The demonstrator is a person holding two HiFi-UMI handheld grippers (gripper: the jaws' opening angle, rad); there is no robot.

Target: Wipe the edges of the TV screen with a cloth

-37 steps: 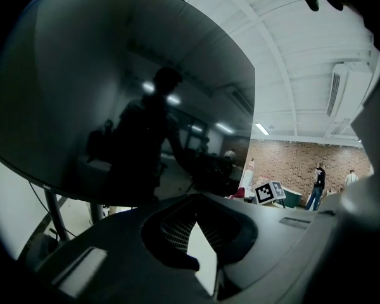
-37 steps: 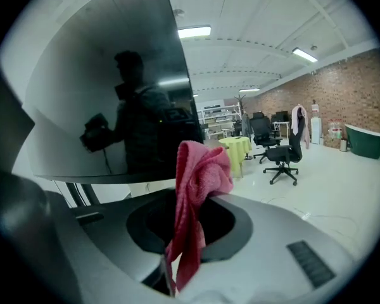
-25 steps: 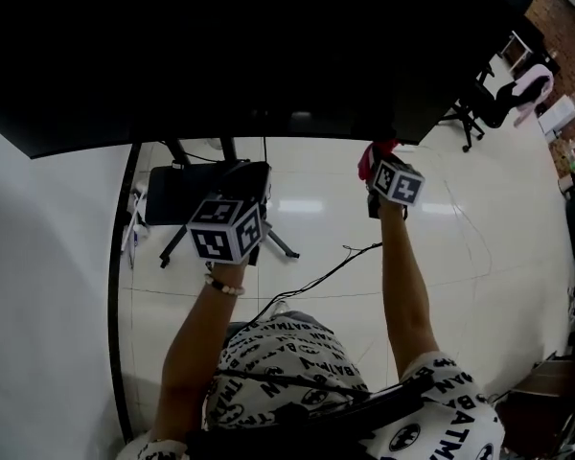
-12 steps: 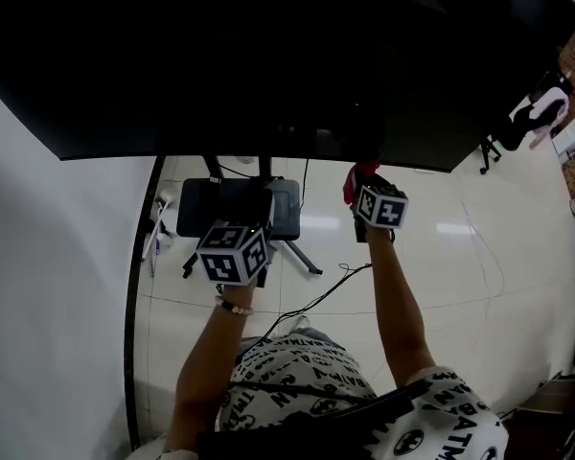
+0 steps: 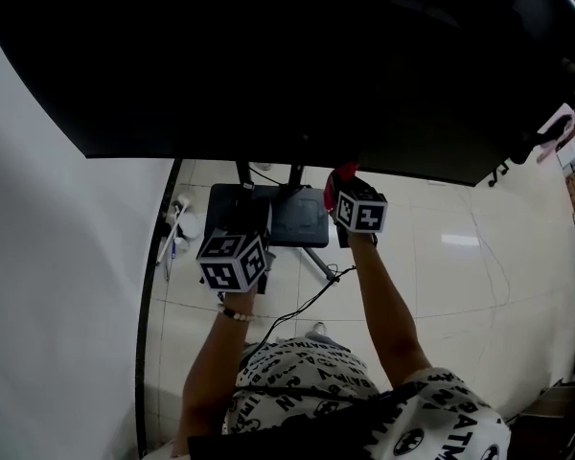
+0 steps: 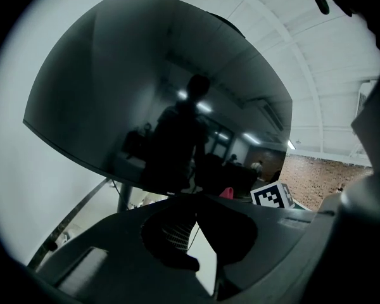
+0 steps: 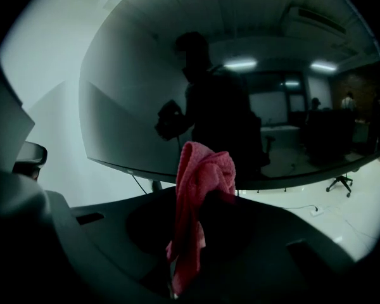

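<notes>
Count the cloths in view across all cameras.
1. A red cloth is clamped in the right claw, near the TV screen's bottom edge. The left claw holds none. Others may sit out of view.

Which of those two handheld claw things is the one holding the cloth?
The right gripper: a pink cloth is pinched in its jaws, up near the TV screen's lower edge. The left gripper has closed jaws with nothing between them.

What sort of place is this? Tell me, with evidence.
Probably an office or lab: a big TV screen, a swivel office chair on a glossy tiled floor, and a brick wall.
</notes>
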